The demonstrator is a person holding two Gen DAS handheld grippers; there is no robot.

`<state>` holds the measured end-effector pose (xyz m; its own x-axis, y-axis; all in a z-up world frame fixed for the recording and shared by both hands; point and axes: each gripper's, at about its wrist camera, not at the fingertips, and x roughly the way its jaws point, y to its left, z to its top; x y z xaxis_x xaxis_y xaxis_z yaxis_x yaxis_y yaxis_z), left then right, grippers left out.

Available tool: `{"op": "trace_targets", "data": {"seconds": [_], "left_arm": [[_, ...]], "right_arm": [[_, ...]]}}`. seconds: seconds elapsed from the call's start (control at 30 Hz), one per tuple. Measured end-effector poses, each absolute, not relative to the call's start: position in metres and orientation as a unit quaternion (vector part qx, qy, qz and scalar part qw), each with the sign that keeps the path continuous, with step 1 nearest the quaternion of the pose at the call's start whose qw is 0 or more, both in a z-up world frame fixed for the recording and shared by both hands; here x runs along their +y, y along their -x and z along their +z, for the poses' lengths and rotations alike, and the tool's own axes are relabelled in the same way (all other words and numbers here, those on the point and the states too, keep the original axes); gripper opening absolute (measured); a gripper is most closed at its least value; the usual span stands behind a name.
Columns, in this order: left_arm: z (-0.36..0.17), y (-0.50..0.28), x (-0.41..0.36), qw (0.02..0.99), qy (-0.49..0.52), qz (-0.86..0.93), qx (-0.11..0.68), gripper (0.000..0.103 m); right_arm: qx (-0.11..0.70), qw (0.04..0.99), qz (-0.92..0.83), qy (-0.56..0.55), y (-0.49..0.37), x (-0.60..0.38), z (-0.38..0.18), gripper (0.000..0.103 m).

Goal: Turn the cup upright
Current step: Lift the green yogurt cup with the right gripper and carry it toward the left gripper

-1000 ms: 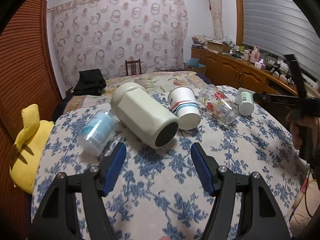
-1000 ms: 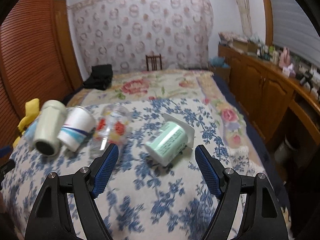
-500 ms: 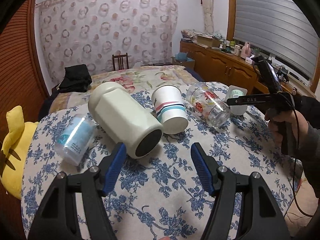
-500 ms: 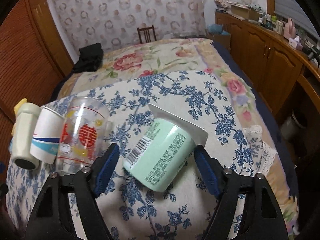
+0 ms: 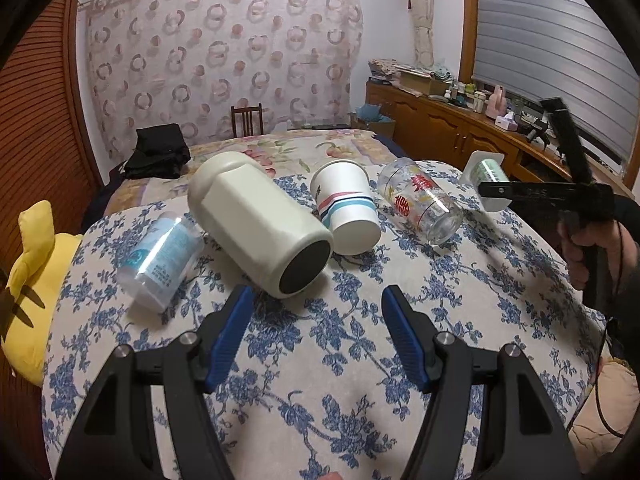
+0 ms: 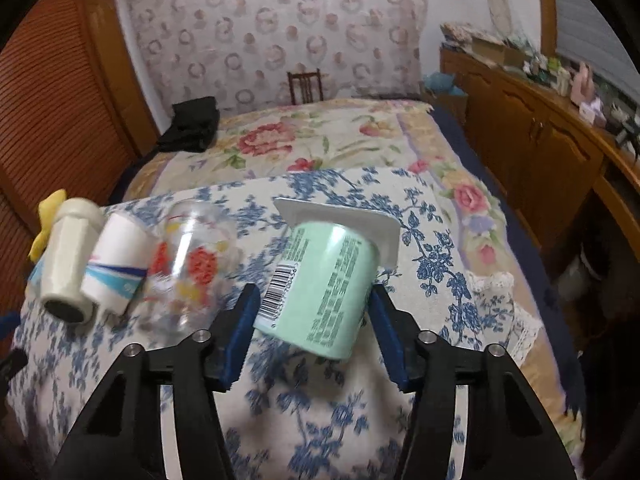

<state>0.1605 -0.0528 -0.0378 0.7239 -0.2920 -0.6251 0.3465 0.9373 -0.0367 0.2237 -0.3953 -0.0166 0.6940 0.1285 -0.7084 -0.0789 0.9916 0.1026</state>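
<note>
A mint-green yoghurt cup (image 6: 324,288) with a white square rim lies on its side on the blue-flowered cloth; it also shows in the left wrist view (image 5: 486,176). My right gripper (image 6: 312,312) is open, its blue pads on either side of the cup's base. In the left wrist view the right gripper's fingers (image 5: 516,192) reach the cup. My left gripper (image 5: 316,336) is open and empty, just short of a cream bottle (image 5: 256,224) lying on its side.
Also on their sides: a clear blue-labelled cup (image 5: 160,260), a striped paper cup (image 5: 346,212) and a printed glass (image 5: 420,204). A yellow plush (image 5: 28,280) lies at the left edge. A bed (image 6: 320,136) is behind, wooden cabinets (image 6: 532,144) to the right.
My right gripper has moved forward, so the green cup now sits between its pads. The left gripper has shifted slightly and stays open.
</note>
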Motion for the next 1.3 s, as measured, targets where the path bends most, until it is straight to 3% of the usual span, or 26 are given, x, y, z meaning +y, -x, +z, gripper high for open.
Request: {"op": "trace_targets", "data": {"seconds": [0.43, 0.8, 1.07, 1.3], "left_arm": [[-0.034, -0.120, -0.029, 0.936, -0.031, -0.144, 0.318, 0.067], [-0.043, -0.084, 0.008, 0.940, -0.019, -0.104, 0.325, 0.067], [-0.044, -0.079, 0.022, 0.938, -0.012, -0.090, 0.335, 0.067], [-0.041, -0.081, 0.016, 0.933, -0.011, -0.105, 0.343, 0.067]], "right_arm": [[0.360, 0.921, 0.145, 0.019, -0.139, -0.335, -0.007, 0.052], [0.380, 0.894, 0.233, 0.038, -0.093, -0.248, -0.038, 0.053], [0.400, 0.883, 0.244, 0.020, -0.091, -0.211, -0.057, 0.056], [0.396, 0.883, 0.252, 0.028, -0.079, -0.211, -0.047, 0.064]]}}
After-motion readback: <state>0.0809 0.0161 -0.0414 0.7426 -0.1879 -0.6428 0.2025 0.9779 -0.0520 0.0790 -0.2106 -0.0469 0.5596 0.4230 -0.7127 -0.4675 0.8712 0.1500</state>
